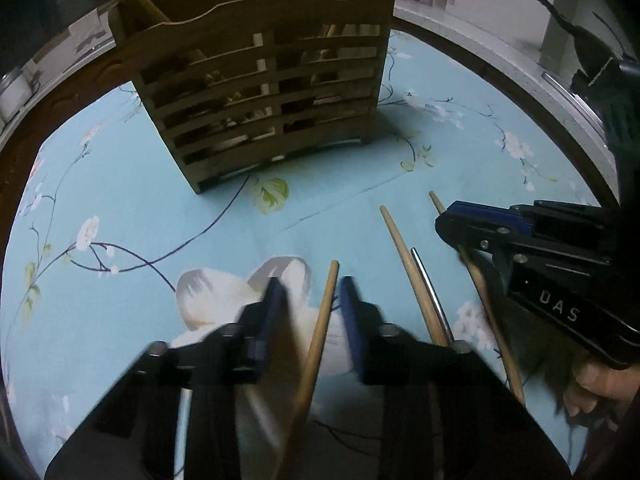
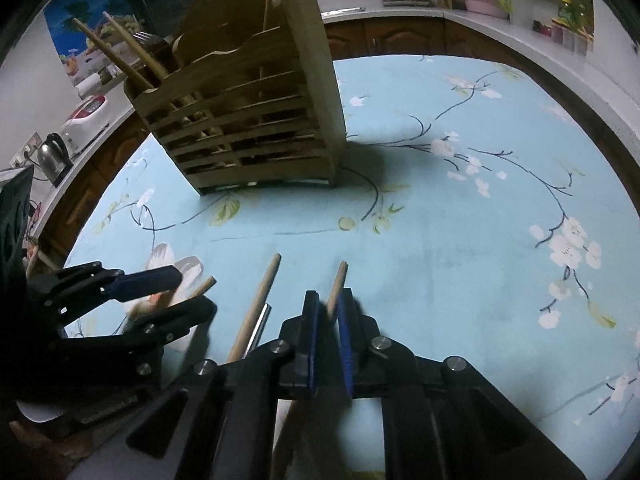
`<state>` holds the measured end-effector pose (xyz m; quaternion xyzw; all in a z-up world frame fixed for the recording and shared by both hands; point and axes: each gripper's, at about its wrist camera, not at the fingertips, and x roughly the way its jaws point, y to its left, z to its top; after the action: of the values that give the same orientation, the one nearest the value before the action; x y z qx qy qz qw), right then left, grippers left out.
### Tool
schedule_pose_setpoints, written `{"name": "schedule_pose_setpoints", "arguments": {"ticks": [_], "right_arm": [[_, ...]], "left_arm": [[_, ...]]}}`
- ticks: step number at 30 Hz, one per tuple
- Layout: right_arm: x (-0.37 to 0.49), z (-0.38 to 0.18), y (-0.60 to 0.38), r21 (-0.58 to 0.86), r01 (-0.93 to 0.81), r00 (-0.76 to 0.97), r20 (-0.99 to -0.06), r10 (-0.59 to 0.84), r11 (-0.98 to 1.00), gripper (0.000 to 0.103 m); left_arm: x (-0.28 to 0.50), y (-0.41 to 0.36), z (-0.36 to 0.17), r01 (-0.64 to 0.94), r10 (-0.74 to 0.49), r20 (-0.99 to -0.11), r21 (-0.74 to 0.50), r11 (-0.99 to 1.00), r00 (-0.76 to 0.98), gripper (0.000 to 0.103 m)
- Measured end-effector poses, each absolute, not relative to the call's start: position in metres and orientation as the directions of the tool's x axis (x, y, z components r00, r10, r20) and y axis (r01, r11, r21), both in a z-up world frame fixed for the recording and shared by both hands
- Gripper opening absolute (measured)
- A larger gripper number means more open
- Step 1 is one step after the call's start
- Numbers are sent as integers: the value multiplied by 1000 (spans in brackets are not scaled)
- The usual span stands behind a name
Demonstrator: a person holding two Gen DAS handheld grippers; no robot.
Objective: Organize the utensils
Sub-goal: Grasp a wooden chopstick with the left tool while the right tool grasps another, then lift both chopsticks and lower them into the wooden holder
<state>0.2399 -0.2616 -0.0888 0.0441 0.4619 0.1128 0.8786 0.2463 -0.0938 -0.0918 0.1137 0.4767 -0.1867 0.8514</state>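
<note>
Both grippers are reaching for wooden sticks lying on the blue cloth, near side, with the slatted holder standing at the far side. The left gripper is straddling one stick, jaws still apart. The right gripper is closing narrowly round another stick; whether it is truly clamped I cannot tell. Between them a third stick and a metal rod are lying side by side. This looks like the pick-up step; next, each gripper needs a firm pinch, then a lift toward the holder's open top.
</note>
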Motion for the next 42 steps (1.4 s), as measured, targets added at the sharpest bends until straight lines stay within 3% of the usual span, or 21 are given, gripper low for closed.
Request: {"name": "schedule_pose_setpoints", "arguments": {"ticks": [1,8,13,17,30,42], "right_arm": [[240,-89,-260,175,-159,550,-802,235,972,11],[232,-79,-258,208,-170,552,-790,268,963,6],[204,-33,-262,254,-210,626,-707,329,944,5],[183,5,-265,258,-241,683,-640,353,935,5],[143,85,-275,240,-279,796,-484,364,930,5],[146,107,-277,239,-290,825,-429,369,927,5]], "left_arm": [[247,-91,-92,424,-209,-855,13,906,474,6],[239,-58,-73,378,-269,-839,-83,922,473,4],[215,-19,-25,335,-391,-750,-237,912,533,4],[197,-2,12,326,-421,-685,-273,905,595,4],[147,29,73,334,-451,-553,-306,892,700,4],[141,34,106,341,-442,-458,-288,895,771,4]]}}
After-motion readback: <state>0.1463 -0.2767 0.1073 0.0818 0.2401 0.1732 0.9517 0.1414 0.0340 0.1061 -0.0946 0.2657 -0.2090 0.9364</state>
